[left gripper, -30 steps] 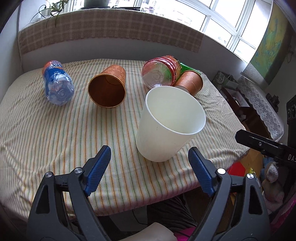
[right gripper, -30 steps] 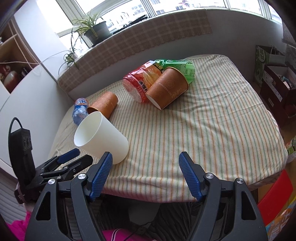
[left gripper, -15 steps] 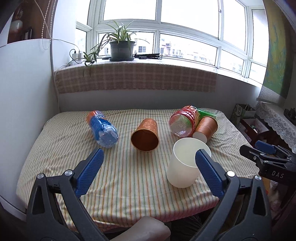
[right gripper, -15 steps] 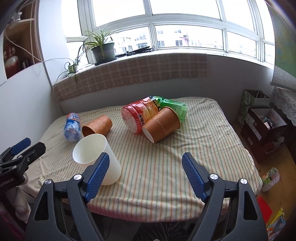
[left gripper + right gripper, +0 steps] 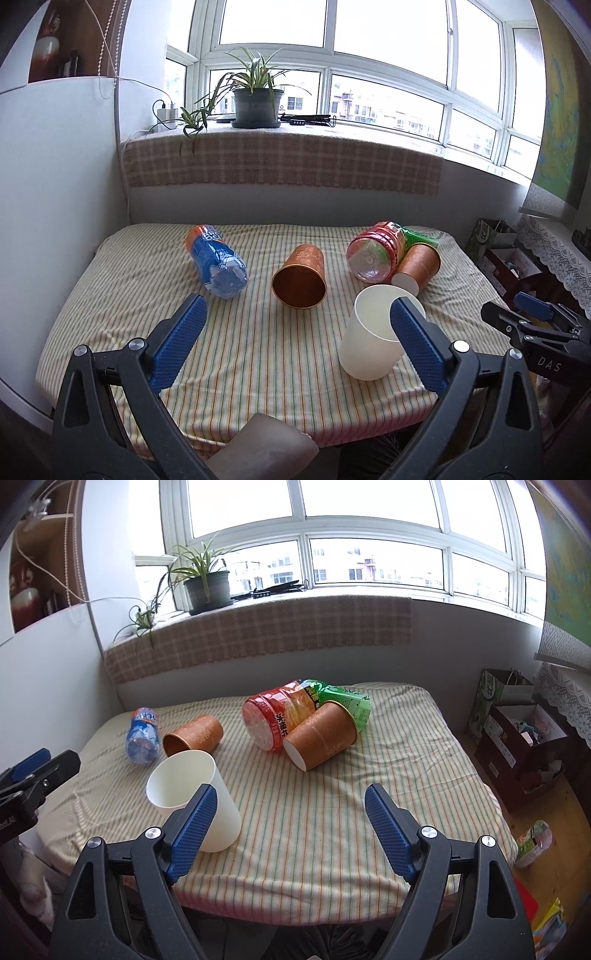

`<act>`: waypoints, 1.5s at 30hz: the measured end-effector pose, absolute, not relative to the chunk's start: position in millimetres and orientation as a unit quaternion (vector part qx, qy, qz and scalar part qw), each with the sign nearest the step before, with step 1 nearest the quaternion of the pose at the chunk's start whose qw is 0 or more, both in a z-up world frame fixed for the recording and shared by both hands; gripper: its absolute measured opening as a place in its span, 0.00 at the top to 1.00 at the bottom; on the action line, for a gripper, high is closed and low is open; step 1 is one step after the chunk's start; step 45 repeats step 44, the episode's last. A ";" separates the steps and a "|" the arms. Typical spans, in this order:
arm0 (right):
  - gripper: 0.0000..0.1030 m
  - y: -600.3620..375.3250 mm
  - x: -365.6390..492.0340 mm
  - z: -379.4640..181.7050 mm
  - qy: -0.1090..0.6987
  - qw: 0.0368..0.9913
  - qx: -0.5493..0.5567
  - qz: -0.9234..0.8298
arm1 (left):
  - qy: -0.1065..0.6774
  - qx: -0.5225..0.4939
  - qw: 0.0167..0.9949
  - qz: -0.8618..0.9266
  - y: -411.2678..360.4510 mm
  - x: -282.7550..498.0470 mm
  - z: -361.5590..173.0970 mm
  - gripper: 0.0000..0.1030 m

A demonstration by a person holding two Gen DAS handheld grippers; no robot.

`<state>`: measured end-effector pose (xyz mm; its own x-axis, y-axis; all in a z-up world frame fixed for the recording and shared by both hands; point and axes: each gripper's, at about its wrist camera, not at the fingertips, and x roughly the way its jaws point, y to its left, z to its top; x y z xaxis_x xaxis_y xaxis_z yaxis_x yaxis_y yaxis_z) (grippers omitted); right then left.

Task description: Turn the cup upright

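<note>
I see a big white-framed window [image 5: 369, 55] with bright daylight coming in. A green plant in a dark pot [image 5: 257, 105] sits on the sill. A brown checked cloth [image 5: 258, 635] hangs below it. The walls are pale grey. A table with a striped yellow cloth [image 5: 388, 768] fills the middle.

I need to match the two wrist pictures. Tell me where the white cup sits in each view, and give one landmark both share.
Left wrist: the white cup stands lower right, partly behind the left tool's right finger.
Right wrist: the white cup stands lower left, partly behind the right tool's left finger.
Shared landmark: the potted plant on the windowsill, upper left of centre in both.
</note>
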<state>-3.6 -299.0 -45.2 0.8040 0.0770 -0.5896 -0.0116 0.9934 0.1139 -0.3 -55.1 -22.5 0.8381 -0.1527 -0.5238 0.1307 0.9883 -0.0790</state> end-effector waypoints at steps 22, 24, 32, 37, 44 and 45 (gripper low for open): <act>0.20 -297.6 -0.4 -47.7 0.320 0.945 0.055 0.028 | 0.270 -0.023 0.960 -0.068 -53.0 -0.5 -19.2 0.02; 0.20 -297.9 0.1 -48.0 0.321 0.945 0.057 0.029 | 0.270 -0.024 0.960 -0.068 -53.0 -0.7 -19.4 0.02; 0.20 -295.6 1.3 -50.6 0.327 0.943 0.055 0.034 | 0.271 -0.023 0.960 -0.067 -50.5 1.4 -17.8 0.00; 0.20 -295.6 2.3 -52.7 0.332 0.941 0.056 0.037 | 0.269 -0.023 0.961 -0.063 -48.8 3.0 -17.3 0.00; 0.20 -294.9 3.1 -53.6 0.333 0.940 0.056 0.039 | 0.263 -0.013 0.963 -0.062 -50.3 1.3 -18.2 0.00; 0.20 -294.9 3.1 -53.6 0.333 0.940 0.056 0.039 | 0.263 -0.013 0.963 -0.062 -50.3 1.3 -18.2 0.00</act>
